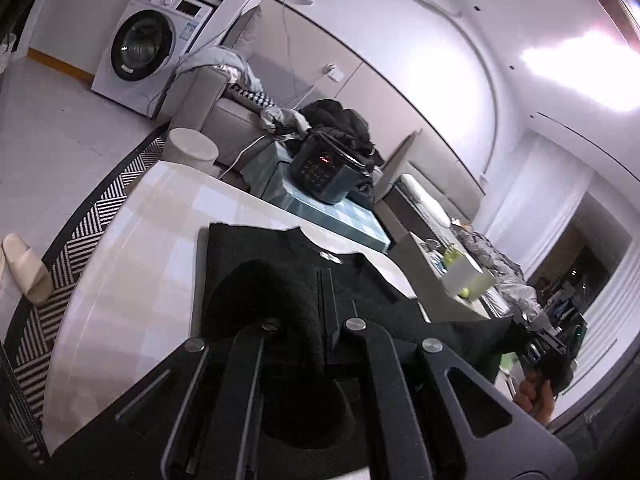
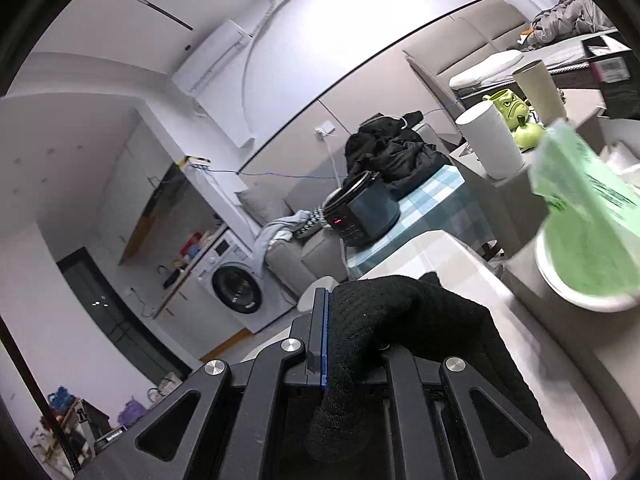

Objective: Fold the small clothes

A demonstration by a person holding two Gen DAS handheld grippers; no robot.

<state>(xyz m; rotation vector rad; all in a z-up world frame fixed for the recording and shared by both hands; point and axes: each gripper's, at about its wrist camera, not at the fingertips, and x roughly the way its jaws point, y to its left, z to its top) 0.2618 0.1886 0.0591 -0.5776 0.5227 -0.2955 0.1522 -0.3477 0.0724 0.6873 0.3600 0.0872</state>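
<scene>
one black garment [image 1: 260, 276] on white table [image 1: 132, 264]; left gripper [image 1: 325, 296] and right gripper [image 2: 326, 320] each pinching its fabric.

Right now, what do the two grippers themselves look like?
Both are matte black with slotted linkage bars joined by round silver pivot pins. The right gripper has a blue strip along one of its fingers. The left gripper shows plain black fingers. No cables or sleeves visible.

A home: washing machine [image 1: 141, 49], sofa [image 1: 224, 120], rice cooker [image 1: 326, 168].
</scene>
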